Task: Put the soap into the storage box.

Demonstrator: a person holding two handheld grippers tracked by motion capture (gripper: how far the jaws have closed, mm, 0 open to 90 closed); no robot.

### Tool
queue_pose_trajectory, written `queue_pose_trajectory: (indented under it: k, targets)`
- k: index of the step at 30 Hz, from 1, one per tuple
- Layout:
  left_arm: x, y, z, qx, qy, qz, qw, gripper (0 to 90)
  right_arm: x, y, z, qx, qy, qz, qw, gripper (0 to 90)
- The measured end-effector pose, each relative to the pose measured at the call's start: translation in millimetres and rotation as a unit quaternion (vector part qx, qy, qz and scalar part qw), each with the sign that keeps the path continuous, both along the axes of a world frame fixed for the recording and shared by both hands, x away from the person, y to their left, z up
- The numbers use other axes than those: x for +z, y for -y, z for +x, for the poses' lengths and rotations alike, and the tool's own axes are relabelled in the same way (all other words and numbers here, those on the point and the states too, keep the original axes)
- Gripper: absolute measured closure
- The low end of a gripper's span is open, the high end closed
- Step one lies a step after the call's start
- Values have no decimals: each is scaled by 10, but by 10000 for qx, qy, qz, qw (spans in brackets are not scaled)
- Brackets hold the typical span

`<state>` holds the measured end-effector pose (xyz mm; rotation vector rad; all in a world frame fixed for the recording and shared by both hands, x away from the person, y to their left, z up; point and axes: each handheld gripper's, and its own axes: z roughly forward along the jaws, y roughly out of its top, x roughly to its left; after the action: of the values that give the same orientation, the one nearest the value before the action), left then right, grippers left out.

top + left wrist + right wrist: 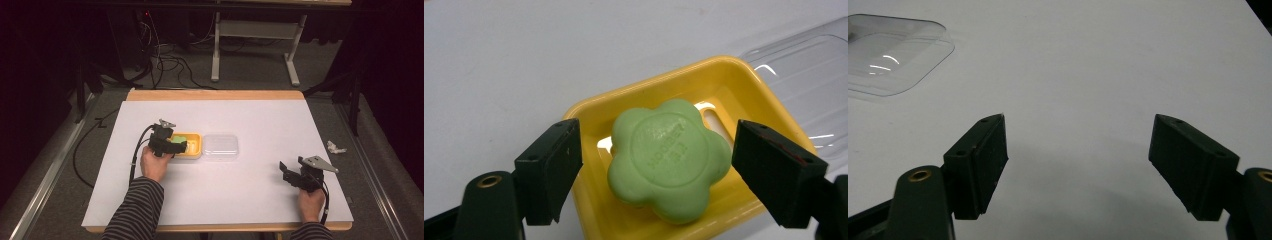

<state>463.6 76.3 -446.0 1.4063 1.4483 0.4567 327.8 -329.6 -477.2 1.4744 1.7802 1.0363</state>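
Just beside the yellow dish (192, 145) lies a clear lid (220, 147), touching.

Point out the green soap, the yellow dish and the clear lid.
green soap (668, 157), left gripper view, stamped top face.
yellow dish (724, 67), left gripper view, far rim.
clear lid (220, 146), high view, flat top.

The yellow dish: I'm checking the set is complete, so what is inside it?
Inside the yellow dish lies a green flower-shaped soap, between the open left gripper jaws. Pale slots show beside it; the dish floor beneath it is covered.
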Motion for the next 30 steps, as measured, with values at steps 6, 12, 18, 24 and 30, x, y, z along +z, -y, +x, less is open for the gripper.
queue_pose_trajectory:
  k: [6,12,18,24,30]
  targets:
    - [95,-41,-103,-99,116,21,9999,205,-1,-2,1,-1,9,-15,10000,240]
    - [186,-75,-184,-113,265,-105,9995,200,-1,-7,2,11,-3,-36,10000,240]
    - [269,-107,-271,-197,357,-229,9989,199,-1,-7,2,8,-3,-32,10000,240]
    - [342,-131,-380,-288,439,-353,9980,196,-2,-6,7,15,-14,-31,10000,240]
    - [335,-167,-444,-304,419,-426,9978,198,-2,-4,9,22,-11,-38,10000,240]
